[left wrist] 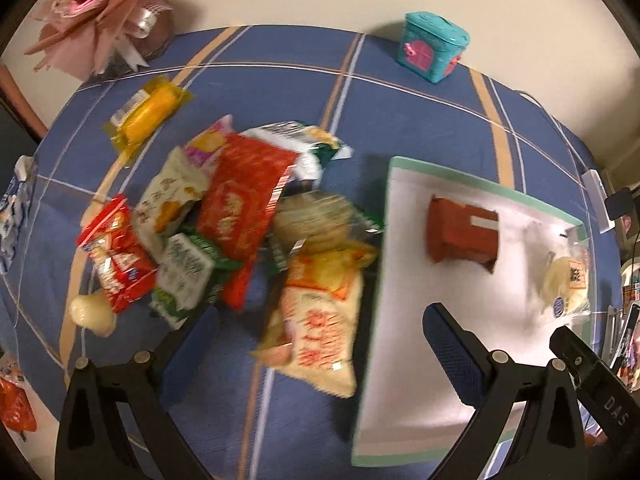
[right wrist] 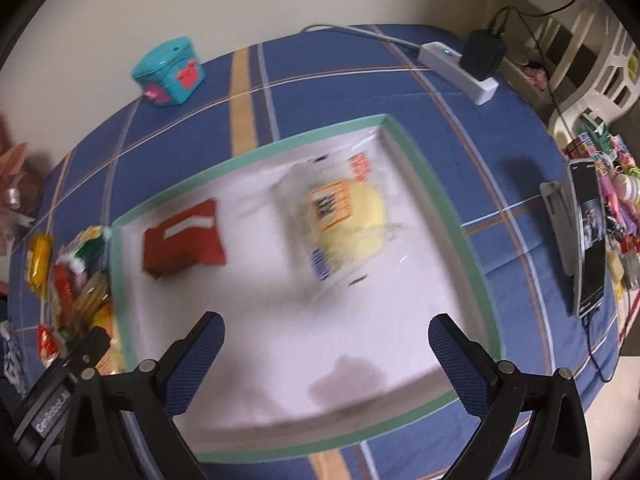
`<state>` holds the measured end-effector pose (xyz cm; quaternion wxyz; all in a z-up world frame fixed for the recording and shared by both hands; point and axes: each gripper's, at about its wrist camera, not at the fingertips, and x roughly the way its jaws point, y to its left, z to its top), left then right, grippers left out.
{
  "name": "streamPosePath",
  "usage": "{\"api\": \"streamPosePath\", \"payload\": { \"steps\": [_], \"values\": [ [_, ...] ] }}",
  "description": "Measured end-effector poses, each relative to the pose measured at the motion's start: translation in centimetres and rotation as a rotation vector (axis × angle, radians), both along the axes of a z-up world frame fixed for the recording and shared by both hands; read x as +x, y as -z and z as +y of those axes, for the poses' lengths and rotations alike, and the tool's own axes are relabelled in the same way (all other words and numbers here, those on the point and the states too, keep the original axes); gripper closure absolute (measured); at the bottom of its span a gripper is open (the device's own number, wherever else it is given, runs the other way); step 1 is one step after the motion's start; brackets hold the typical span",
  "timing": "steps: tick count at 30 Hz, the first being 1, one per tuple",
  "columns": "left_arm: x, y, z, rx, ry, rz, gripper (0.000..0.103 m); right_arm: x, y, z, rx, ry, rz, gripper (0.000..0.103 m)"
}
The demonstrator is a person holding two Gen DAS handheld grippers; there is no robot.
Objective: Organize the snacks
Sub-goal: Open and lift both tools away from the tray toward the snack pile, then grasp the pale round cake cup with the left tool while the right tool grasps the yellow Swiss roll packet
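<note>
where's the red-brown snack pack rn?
The red-brown snack pack lies inside the white tray, in its left part in the right wrist view, with the clear-wrapped yellow bun to its right. Neither tongs touch it.

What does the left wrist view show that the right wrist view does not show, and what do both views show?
Only the left wrist view shows the pink paper bouquet and the full snack pile on the blue cloth. Only the right wrist view shows the white power strip and a phone. Both show the white tray, with the red packet and the pale bun in clear wrap inside, and the teal box.
</note>
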<state>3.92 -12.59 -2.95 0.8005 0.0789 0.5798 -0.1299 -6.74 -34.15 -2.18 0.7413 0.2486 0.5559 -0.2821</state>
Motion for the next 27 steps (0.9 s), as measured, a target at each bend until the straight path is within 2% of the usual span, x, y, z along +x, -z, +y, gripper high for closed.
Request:
{"api": "streamPosePath", "payload": {
  "steps": [5,12,18,22,27],
  "values": [
    [-0.1,-0.9,2.6,0.037,-0.009,-0.031,0.001,0.9,-0.1,2.7,0.029,-0.057,-0.01,0.0],
    [0.9,-2.1,7.9,0.031,-0.098,-0.047,0.001,3.4,-0.7,7.8,0.029,-0.175,-0.031,0.0],
    [2.4,-3.6,13.0,0.0,-0.213,-0.068,0.001,5.2,-1.7,11.9,0.055,-0.258,-0.088,0.0],
    [2.8,-4.4,15.9,-0.015,-0.274,-0.084,0.001,6.4,-1.9,14.5,0.117,-0.31,-0.145,0.0],
    [3.3,-5.0,18.8,-0.039,-0.336,-0.101,0.001,7.6,-1.4,16.4,0.141,-0.347,-0.162,0.0]
  ]
}}
